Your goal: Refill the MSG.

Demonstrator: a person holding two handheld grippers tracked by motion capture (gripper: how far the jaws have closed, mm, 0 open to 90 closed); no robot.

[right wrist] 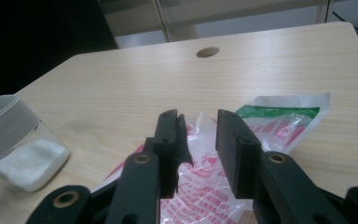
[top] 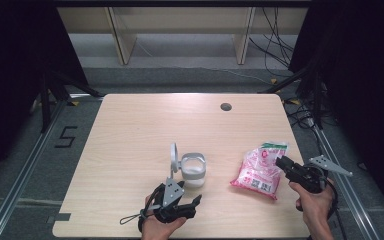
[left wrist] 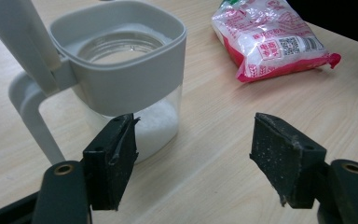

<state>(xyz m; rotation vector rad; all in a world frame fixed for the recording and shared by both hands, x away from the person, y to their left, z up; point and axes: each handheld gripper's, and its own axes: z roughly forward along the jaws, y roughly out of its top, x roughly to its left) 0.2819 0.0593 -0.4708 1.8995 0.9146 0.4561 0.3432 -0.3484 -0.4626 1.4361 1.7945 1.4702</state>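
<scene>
While right gripper [right wrist: 200, 149] hangs over bag [top: 259, 171], jaws parted w/ narrow gap, nothing clamped; bag lies flat on table [top: 130, 130], right side, top open. Left gripper [left wrist: 193, 158] wide open, empty, just beside jar [left wrist: 121, 70]. Jar lid up, sugar-like powder low inside. Judgement: pour looks done; lid closing, tidy-up left.

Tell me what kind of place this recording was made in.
Probably a lab or recording rig, not a kitchen: a bare wooden table flanked by black stands, loose cables across the floor, and a taped number beside a floor rail.
</scene>
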